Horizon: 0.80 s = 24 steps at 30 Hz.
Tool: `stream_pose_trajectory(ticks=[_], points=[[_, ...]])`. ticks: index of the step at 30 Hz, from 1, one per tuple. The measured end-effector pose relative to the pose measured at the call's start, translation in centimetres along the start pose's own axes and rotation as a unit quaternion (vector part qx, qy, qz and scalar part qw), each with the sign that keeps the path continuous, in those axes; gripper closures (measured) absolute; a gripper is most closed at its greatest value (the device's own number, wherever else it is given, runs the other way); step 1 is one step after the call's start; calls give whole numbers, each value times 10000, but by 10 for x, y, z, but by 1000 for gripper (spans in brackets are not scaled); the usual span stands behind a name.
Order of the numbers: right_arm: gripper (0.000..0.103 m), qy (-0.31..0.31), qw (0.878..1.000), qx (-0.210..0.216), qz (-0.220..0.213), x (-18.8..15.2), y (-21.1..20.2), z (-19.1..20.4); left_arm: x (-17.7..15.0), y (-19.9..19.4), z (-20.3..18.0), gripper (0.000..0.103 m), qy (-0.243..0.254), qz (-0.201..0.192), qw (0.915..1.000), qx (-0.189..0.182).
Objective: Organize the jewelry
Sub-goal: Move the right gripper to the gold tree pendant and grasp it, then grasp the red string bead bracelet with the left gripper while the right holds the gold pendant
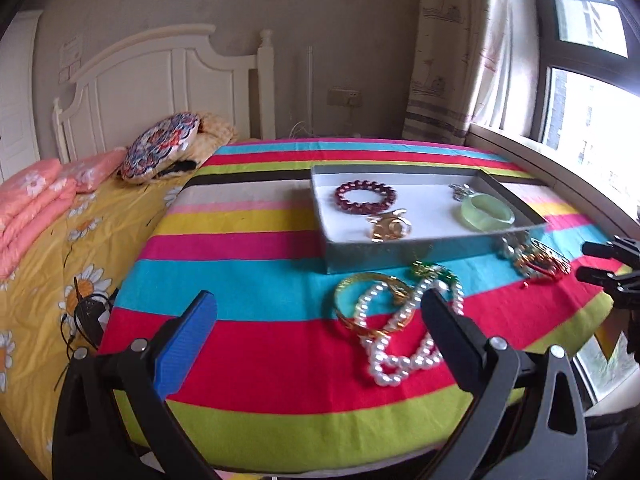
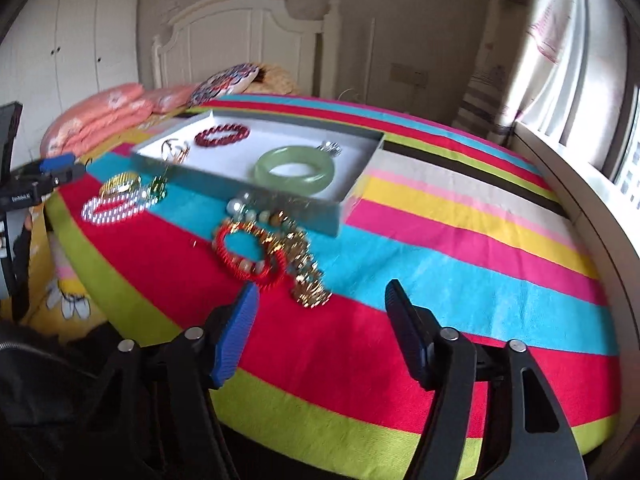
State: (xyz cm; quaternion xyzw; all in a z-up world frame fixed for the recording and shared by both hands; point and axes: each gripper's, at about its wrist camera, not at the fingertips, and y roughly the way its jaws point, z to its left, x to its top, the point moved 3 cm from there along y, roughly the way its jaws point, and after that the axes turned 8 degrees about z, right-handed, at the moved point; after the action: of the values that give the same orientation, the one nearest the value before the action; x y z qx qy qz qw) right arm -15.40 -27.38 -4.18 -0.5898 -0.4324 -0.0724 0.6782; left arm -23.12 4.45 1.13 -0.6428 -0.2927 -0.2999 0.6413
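Observation:
On the striped cloth stands a shallow grey tray. In it lie a dark red bead bracelet, a green jade bangle and a gold ornament. In front of the tray lie a pearl necklace across a gold bangle, and further right a red bracelet tangled with gold pieces. My left gripper is open wide just short of the pearls. My right gripper is open and empty, just short of the red bracelet.
The striped cloth covers a round surface beside a bed with a yellow flowered cover and pink folded bedding. A window ledge runs along the right. The cloth's right half holds no jewelry.

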Motion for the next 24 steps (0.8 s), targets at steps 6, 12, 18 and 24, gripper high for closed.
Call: stream_pose_trajectory(ticks=[6, 12, 18, 24], points=[[59, 18, 9997, 94, 217, 1, 15, -2, -7, 2, -43, 2, 560, 47, 9980, -294], [59, -58, 9990, 325, 292, 16, 26, -1, -15, 8, -69, 2, 825, 162, 9950, -539], [73, 13, 9985, 494, 253, 25, 33, 0, -13, 4, -86, 2, 1117, 138, 9912, -690], [83, 310, 9975, 632, 25, 7, 17, -10, 0, 10, -109, 2, 1297, 254, 9834, -1244]])
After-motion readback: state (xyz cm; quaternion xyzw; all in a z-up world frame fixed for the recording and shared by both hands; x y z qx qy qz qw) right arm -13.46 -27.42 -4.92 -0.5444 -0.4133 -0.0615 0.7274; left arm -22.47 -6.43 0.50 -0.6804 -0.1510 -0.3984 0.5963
